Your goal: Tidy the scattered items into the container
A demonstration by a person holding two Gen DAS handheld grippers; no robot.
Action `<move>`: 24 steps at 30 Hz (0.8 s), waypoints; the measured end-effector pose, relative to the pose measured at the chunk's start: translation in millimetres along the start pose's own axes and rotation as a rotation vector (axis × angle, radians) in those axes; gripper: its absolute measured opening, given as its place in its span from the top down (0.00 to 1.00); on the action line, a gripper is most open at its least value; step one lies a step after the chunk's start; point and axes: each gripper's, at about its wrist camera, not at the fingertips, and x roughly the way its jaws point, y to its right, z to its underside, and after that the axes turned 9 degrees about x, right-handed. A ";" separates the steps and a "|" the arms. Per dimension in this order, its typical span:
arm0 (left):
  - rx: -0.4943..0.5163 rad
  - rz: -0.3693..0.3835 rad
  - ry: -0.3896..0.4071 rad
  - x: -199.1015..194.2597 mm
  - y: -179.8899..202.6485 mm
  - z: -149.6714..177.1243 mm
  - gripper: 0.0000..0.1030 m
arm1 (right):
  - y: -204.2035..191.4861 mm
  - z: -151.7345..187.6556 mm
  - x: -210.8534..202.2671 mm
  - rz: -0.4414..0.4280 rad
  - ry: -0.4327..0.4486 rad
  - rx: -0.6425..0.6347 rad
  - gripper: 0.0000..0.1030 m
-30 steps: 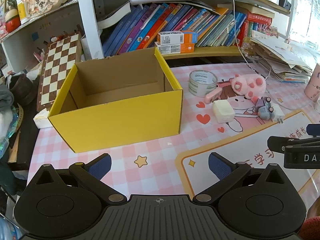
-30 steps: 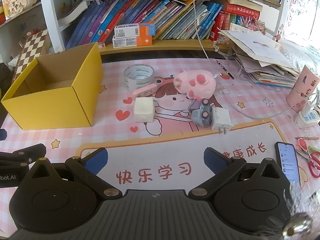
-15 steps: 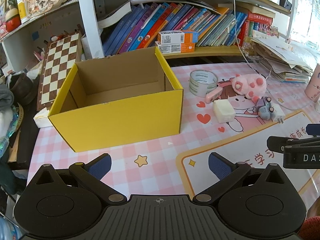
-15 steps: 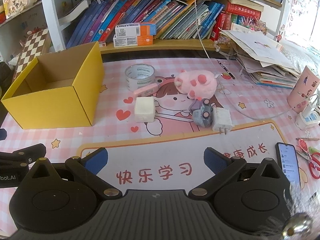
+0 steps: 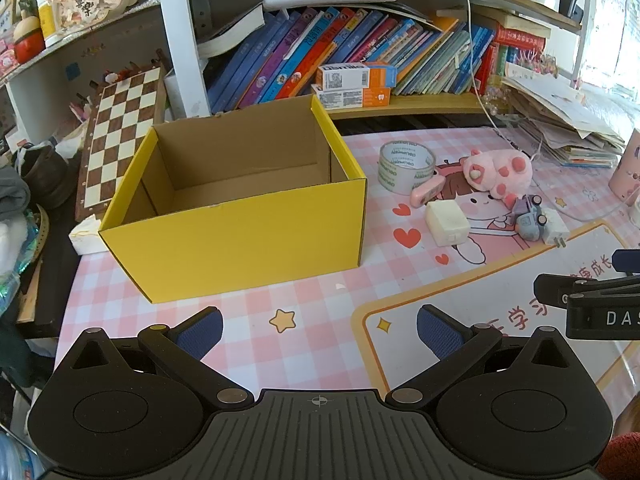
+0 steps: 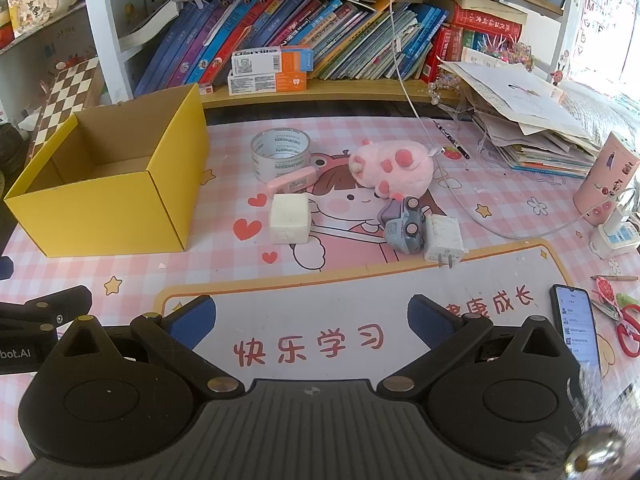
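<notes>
Pink mat (image 6: 360, 292) reads "快乐学习" before right tongs (image 6: 310, 318).

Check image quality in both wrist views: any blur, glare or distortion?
Left wrist view: sharp centre, fisheye bends the shelf; window glare washes out the upper right. Right wrist view: same bowing and glare; a smeared blur at the lower right corner by the phone. The yellow box is evenly lit.

We carry two matching black units — each gripper, left (image 5: 318, 330) and right (image 6: 311, 320), has blue ribbed pads (image 5: 200, 330), angled link arms with silver pivot screws (image 5: 231, 395), round side housings, and a grey ribbed centre plate with a crosshair mark
</notes>
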 end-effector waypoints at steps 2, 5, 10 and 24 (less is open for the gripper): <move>-0.001 0.000 0.001 -0.9 -0.6 1.0 0.00 | 0.0 -0.1 -0.2 0.001 0.001 0.000 0.00; -0.004 -0.001 0.002 -1.2 -1.3 1.5 0.00 | -0.7 -0.1 -0.7 0.001 0.001 0.000 0.00; -0.010 -0.003 0.003 -1.6 -2.7 2.4 0.00 | -1.4 -0.6 -1.0 0.001 0.001 -0.003 0.00; -0.012 -0.006 0.004 -2.5 -2.8 2.6 0.00 | -4.0 0.5 -0.8 0.004 -0.001 -0.007 0.00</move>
